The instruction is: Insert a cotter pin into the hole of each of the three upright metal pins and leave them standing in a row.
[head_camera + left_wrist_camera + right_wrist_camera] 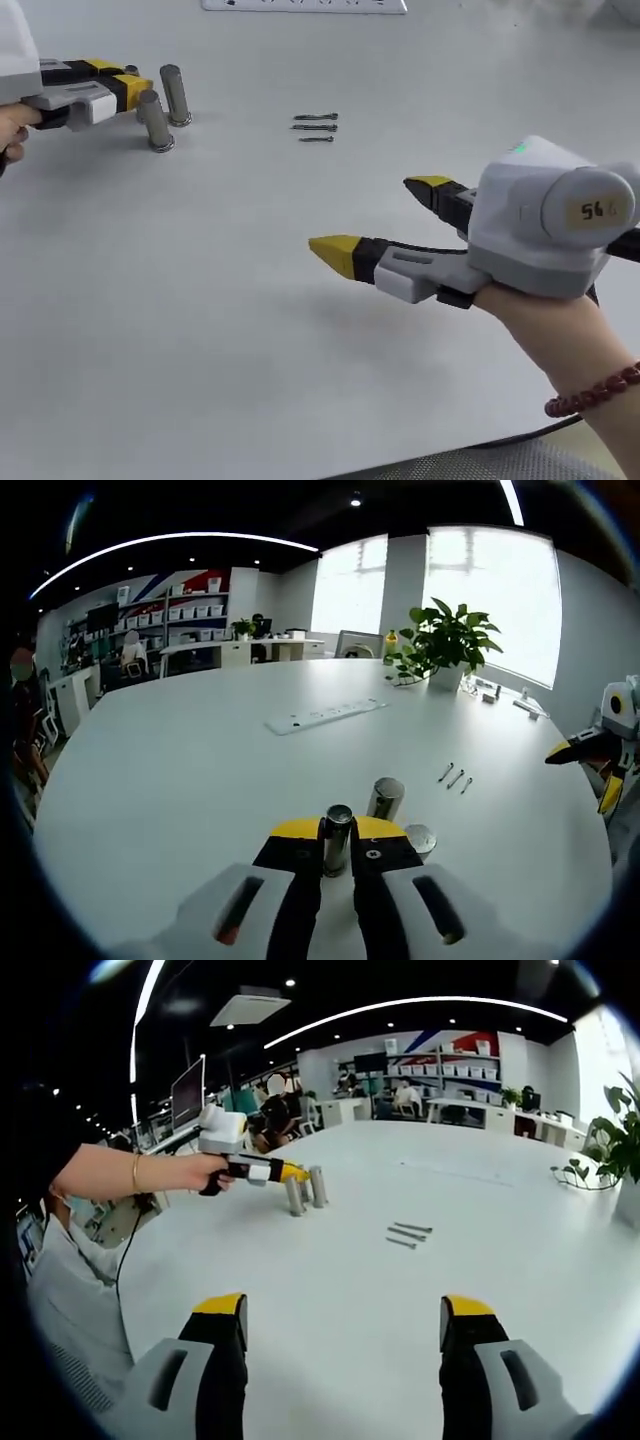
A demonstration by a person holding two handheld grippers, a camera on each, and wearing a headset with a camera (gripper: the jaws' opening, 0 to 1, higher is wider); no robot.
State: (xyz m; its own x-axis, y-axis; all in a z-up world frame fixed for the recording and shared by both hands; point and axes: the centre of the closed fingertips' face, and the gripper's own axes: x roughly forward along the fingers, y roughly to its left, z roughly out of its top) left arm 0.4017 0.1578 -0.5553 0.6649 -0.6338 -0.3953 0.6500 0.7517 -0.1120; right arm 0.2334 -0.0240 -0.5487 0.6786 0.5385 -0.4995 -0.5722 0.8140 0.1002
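Three upright metal pins stand close together at the far left. My left gripper (125, 88) (338, 830) is shut on one metal pin (338, 842), which stands upright between its yellow tips. A second pin (176, 95) (385, 798) stands just beyond it, and a third (155, 122) (420, 838) is to the right of the jaws. Three small cotter pins (316, 127) (455, 777) (408, 1232) lie side by side on the white table, right of the metal pins. My right gripper (382, 215) (344, 1310) is open and holds nothing, nearer than the cotter pins and well short of them.
A white power strip (300, 5) (325, 715) lies at the far side of the table. A potted plant (445, 645) stands beyond it. The table's near edge (480, 445) runs by my right wrist, with a dark cable along it.
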